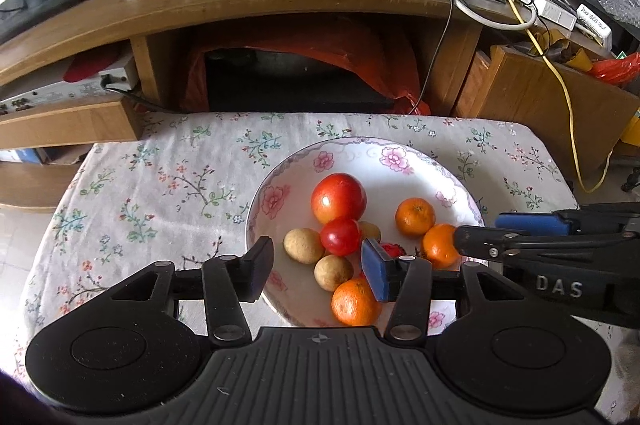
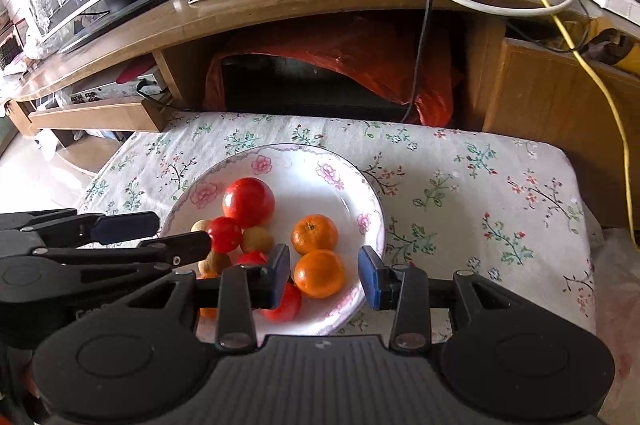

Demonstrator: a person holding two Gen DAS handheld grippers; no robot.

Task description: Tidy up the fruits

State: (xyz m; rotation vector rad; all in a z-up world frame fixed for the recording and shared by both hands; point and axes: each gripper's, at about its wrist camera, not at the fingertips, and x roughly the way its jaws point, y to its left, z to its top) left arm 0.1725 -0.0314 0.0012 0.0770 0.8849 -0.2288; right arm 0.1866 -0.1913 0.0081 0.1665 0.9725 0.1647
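A white floral plate (image 1: 404,165) (image 2: 280,161) on the floral tablecloth holds several fruits: a big red apple (image 1: 338,198) (image 2: 248,202), a smaller red fruit (image 1: 341,236) (image 2: 224,234), three mandarins, one at the back (image 1: 415,216) (image 2: 314,234), and small brown fruits (image 1: 303,245). My left gripper (image 1: 318,271) is open above the plate's near side, over a brown fruit (image 1: 333,272) and a mandarin (image 1: 355,302). My right gripper (image 2: 325,277) is open with a mandarin (image 2: 319,273) between its fingers, apart from both pads.
A wooden TV stand (image 1: 248,5) with cables, a router and a screen stands right behind the small table. An orange bag (image 1: 384,65) fills its open shelf. Bare tablecloth lies left of the plate (image 1: 152,193) and right of it (image 2: 480,209).
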